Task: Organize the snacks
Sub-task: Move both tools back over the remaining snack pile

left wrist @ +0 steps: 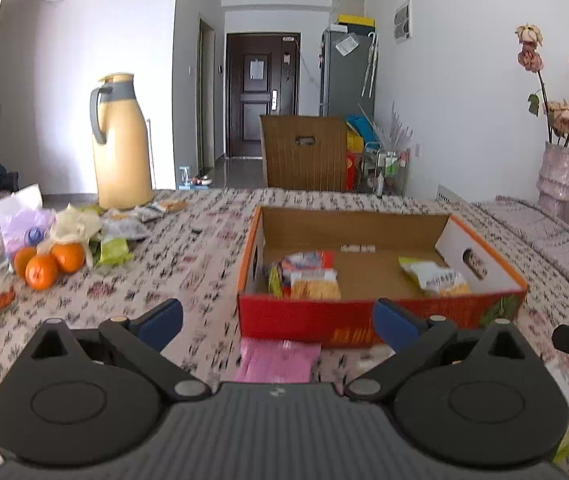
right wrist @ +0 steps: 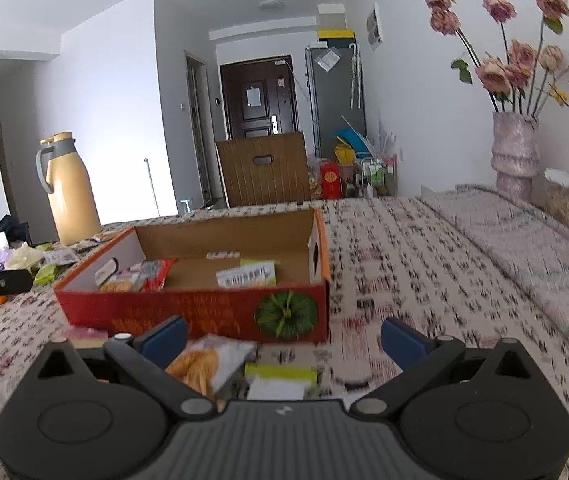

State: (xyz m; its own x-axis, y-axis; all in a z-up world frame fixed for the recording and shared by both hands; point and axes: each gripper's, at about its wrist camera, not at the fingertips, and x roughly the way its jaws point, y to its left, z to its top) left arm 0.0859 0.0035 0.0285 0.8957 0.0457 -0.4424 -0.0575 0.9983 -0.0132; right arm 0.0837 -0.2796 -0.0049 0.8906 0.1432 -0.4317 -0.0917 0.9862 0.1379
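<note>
I am logging both tools as standing wide open and holding nothing: my left tool [left wrist: 278, 320] is hovering over a flat pink packet [left wrist: 278, 360] lying on the floral-patterned cloth of the desk [left wrist: 188, 272], just in front of the shallow red-and-orange cardboard box [left wrist: 364, 320]; my right tool [right wrist: 283, 338] is hovering over a clear packet of orange-yellow snacks [right wrist: 208, 364] and a green-and-white packet [right wrist: 280, 380], both lying loose on the cloth near the box's front wall. Inside the box I am seeing a red-and-orange packet cluster [left wrist: 308, 272] toward its left end and a yellow-white packet [left wrist: 436, 276] toward its right end. Further loose packets are sitting at the desk's far left beside three oranges [left wrist: 48, 264] and a tall beige thermos jug with a grey handle [left wrist: 122, 140]. A pink vase of dried roses [right wrist: 514, 152] is standing at the far right.
</note>
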